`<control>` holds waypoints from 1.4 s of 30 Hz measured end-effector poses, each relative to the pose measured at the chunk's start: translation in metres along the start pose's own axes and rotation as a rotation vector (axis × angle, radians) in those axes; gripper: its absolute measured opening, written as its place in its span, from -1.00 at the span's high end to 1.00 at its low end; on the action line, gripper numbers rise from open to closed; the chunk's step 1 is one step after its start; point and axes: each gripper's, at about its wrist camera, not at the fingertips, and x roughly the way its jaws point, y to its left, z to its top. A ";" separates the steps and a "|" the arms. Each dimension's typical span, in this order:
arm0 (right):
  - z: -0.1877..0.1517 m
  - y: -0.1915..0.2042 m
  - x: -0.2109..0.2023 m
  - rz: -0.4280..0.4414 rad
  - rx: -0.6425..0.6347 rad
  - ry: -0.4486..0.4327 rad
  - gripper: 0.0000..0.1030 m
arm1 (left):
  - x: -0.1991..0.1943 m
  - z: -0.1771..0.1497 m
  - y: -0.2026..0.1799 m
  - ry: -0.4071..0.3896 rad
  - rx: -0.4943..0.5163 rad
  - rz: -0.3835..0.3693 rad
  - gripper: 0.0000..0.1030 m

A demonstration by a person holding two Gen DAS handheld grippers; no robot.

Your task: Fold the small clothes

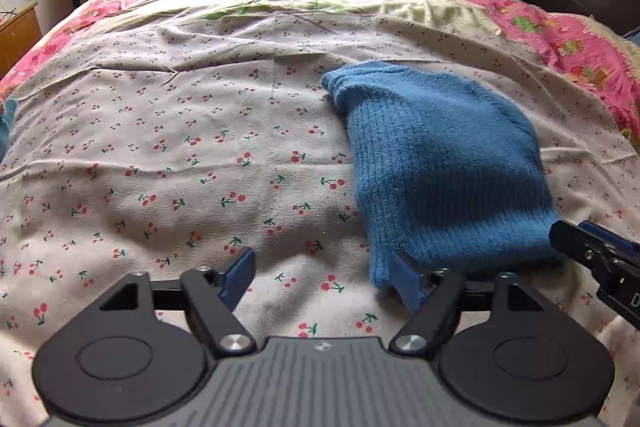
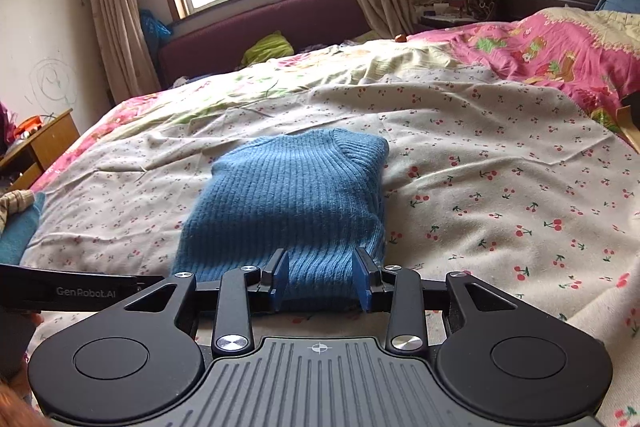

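I have the blue ribbed knit sweater [image 2: 288, 203] lying folded into a compact rectangle on the white cherry-print bedsheet [image 1: 168, 147], collar end at 12 o'clock away from me and the near hem at 6 o'clock by my tools. It sits on the flat middle of the bed, which I judge gives the fold an even surface to rest on.

My left gripper [image 1: 320, 279] is released, its 2 blue pads spread wide with only sheet between them; the right-hand pad just meets the sweater's near-left corner, at about 3 o'clock from the gap. I read that as a corner let go so the fold can settle.

My right gripper [image 2: 320, 279] straddles the near hem at 6 o'clock of the sweater in the right wrist view. Its pads stand partway apart with knit between them, and they do not appear to pinch it, so I take this grip as loosened too.

The pink floral quilt [image 2: 560, 55] lies at 2 o'clock, well apart from the sweater.

The fold looks essentially complete.
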 end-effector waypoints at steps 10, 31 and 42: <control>-0.010 0.020 -0.016 -0.030 -0.038 0.023 0.08 | -0.016 -0.025 -0.007 -0.003 0.043 -0.033 -1.00; -0.025 0.034 -0.026 -0.101 -0.078 0.079 -0.17 | -0.017 -0.037 0.000 0.011 0.020 -0.053 -1.00; -0.026 0.030 -0.024 -0.085 -0.053 0.098 -0.17 | -0.015 -0.038 -0.004 0.020 0.035 -0.036 -1.00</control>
